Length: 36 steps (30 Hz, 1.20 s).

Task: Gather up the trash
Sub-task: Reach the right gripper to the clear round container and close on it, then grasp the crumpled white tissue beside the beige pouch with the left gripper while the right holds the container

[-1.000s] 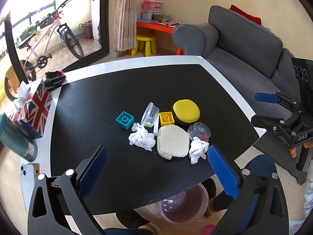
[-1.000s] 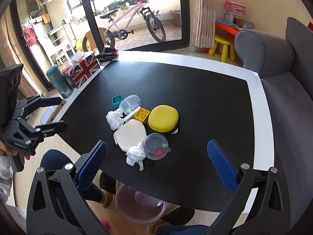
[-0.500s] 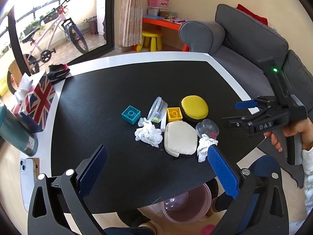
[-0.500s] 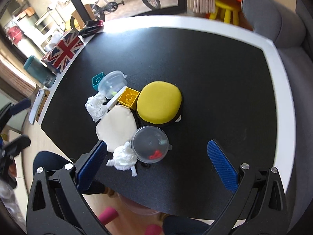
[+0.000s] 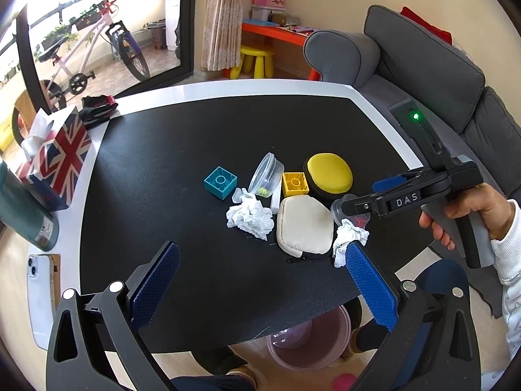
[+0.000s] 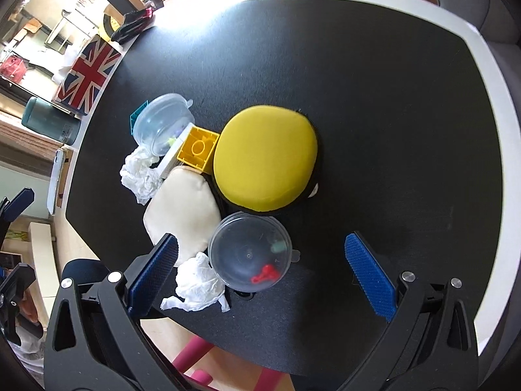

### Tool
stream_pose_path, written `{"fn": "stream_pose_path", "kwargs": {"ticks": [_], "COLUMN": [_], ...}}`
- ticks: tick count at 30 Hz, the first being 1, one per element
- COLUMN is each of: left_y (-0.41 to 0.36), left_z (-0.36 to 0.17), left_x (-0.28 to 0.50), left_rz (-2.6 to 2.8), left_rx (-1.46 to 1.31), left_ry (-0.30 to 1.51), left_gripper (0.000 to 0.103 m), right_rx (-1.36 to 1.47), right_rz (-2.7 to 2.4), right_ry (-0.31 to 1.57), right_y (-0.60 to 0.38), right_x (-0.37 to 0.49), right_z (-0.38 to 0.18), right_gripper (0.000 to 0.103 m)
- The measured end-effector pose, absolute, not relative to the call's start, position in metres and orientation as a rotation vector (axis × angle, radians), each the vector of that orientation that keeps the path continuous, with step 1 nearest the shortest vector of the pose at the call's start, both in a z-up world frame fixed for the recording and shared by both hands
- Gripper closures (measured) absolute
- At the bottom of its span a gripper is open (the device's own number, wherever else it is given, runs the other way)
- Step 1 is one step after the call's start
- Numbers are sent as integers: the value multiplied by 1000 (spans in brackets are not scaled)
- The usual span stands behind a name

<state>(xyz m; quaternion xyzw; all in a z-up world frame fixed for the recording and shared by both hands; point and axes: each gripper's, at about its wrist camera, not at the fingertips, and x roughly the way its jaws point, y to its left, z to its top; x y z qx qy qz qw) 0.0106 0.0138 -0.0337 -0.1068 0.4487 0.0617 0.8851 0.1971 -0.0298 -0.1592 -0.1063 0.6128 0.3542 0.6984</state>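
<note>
Two crumpled white tissues lie on the black table (image 5: 195,130): one (image 5: 250,216) left of a cream pouch (image 5: 304,224), one (image 5: 348,239) at the pouch's right corner near the front edge. My left gripper (image 5: 260,247) is open, held above the front of the table, short of the tissues. My right gripper (image 6: 262,238) is open too and hovers over a clear lidded container (image 6: 250,257). The near tissue (image 6: 198,285) lies just inside its left finger, and the far tissue (image 6: 140,176) is beyond the pouch (image 6: 182,211). The left wrist view shows the right gripper (image 5: 359,194) coming in from the right in a hand.
A yellow round case (image 5: 329,173), yellow brick (image 5: 294,183), teal brick (image 5: 220,181) and tilted clear tub (image 5: 267,176) crowd the tissues. A pink bin (image 5: 309,339) sits on the floor under the front edge. A flag tissue box (image 5: 55,159), bottle (image 5: 26,218) and phone (image 5: 35,277) line the left rim.
My right gripper has swung in from the right and dropped low over the clear container and the near tissue. The left gripper has crept slightly forward. Both stay open.
</note>
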Motion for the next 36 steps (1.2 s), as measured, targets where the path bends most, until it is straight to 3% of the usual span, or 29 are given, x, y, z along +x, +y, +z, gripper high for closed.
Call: {"fn": "stream_pose_path", "kwargs": {"ticks": [4,7,12,36], "left_y": [15,15,15,0], "left_z": [-37,-38,-41,-43], "left_x": [11,11,11,21], "left_rz": [130,130,129,93], "left_rx": [-234,-238,-247,-206], "left_ry": [937,940,943,936], "left_gripper": [5,5,5,5], "right_rx": [-212,-220,-224,-187], "right_rz": [807,812,823,831], "right_ry": [1390,1405,1408,1191], "right_y": [-29,-28,-26,-66], "right_x": [198,198,196,179], "right_z": [-166,-171,-174,-118], "right_gripper": [5,29,46,46]}}
